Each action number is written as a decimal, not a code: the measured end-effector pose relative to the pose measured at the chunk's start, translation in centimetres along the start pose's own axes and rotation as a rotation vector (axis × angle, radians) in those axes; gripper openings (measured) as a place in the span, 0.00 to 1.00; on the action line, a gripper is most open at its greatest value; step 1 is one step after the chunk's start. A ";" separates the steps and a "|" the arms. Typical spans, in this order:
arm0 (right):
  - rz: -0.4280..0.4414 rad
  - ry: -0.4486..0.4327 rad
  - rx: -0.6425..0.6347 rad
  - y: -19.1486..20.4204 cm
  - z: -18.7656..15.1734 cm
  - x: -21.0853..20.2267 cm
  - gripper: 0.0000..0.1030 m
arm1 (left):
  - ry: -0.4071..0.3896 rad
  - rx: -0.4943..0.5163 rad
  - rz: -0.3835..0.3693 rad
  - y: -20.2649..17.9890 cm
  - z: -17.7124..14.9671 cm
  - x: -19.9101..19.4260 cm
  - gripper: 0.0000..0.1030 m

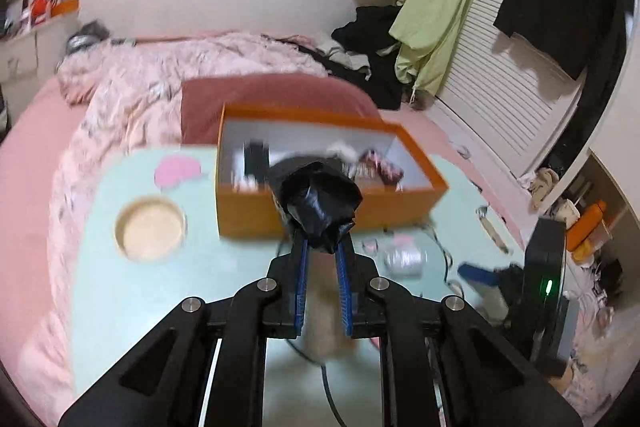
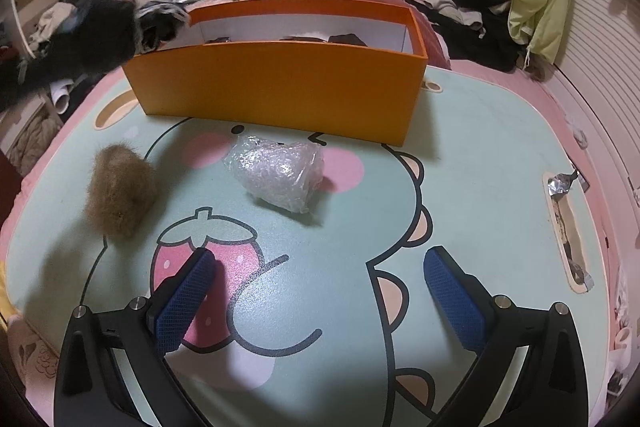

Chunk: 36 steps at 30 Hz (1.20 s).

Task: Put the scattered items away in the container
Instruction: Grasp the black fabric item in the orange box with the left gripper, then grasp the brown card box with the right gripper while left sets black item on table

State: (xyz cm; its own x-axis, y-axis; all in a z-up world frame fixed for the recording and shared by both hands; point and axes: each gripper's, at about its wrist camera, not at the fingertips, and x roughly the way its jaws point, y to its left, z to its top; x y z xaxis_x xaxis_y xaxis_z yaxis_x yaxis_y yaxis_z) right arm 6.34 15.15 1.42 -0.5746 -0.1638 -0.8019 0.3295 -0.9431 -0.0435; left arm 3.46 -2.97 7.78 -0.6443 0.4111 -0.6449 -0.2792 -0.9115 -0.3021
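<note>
My left gripper (image 1: 322,247) is shut on a crumpled black plastic bag (image 1: 318,205) and holds it above the mint table, in front of the orange box (image 1: 248,211), which holds several items. My right gripper (image 2: 320,263) is open and empty, low over the cartoon table top (image 2: 480,147). Ahead of it lie a bubble-wrap bundle (image 2: 280,173) and, to the left, a brown furry ball (image 2: 120,197). The orange box (image 2: 280,87) stands behind them. The left gripper with the black bag shows blurred at the upper left of the right wrist view (image 2: 92,31).
The table sits on a bed with a pink quilt (image 1: 132,95). It has a round cup recess (image 1: 150,229) and a slot with foil scraps (image 2: 566,223). Clothes hang by a louvred door (image 1: 492,75). The right gripper (image 1: 484,273) is at the right.
</note>
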 end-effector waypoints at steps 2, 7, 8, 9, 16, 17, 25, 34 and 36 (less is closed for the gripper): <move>-0.001 0.000 0.000 0.1 0.0 0.0 1.00 | 0.022 -0.011 -0.018 -0.2 -1.8 0.6 0.14; -0.001 0.000 0.000 0.1 -0.1 0.0 1.00 | 0.078 0.006 -0.090 -1.2 -5.0 1.2 0.39; -0.002 -0.001 0.001 0.1 -0.1 0.1 1.00 | 0.070 0.008 -0.083 -1.4 -5.4 1.1 0.53; -0.002 -0.002 0.005 0.1 -0.1 0.0 1.00 | 0.053 0.004 -0.069 -1.5 -5.7 0.8 0.58; 0.063 -0.115 0.023 -0.5 2.7 -3.6 0.92 | 0.024 -0.131 -0.040 1.0 -5.7 1.4 0.71; 0.055 -0.139 0.001 -0.2 4.2 -4.4 0.92 | 0.039 -0.141 -0.037 1.2 -6.0 1.8 0.71; 0.150 0.120 0.087 -0.5 15.4 1.7 0.63 | 0.098 0.067 0.202 -2.8 -7.1 4.0 0.81; 0.173 0.238 0.080 1.4 15.8 7.0 0.43 | 0.103 0.073 0.224 -2.4 -7.2 4.2 0.84; 0.183 0.214 0.088 1.2 15.8 6.6 0.38 | 0.098 0.068 0.218 -2.2 -7.2 4.2 0.84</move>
State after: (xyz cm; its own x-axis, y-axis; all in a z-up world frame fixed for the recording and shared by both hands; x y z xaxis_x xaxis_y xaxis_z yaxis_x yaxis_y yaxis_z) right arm -8.89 8.38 5.51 -0.3371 -0.2774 -0.8997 0.3418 -0.9265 0.1576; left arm 6.49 0.86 0.74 -0.6231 0.2007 -0.7560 -0.1905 -0.9763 -0.1022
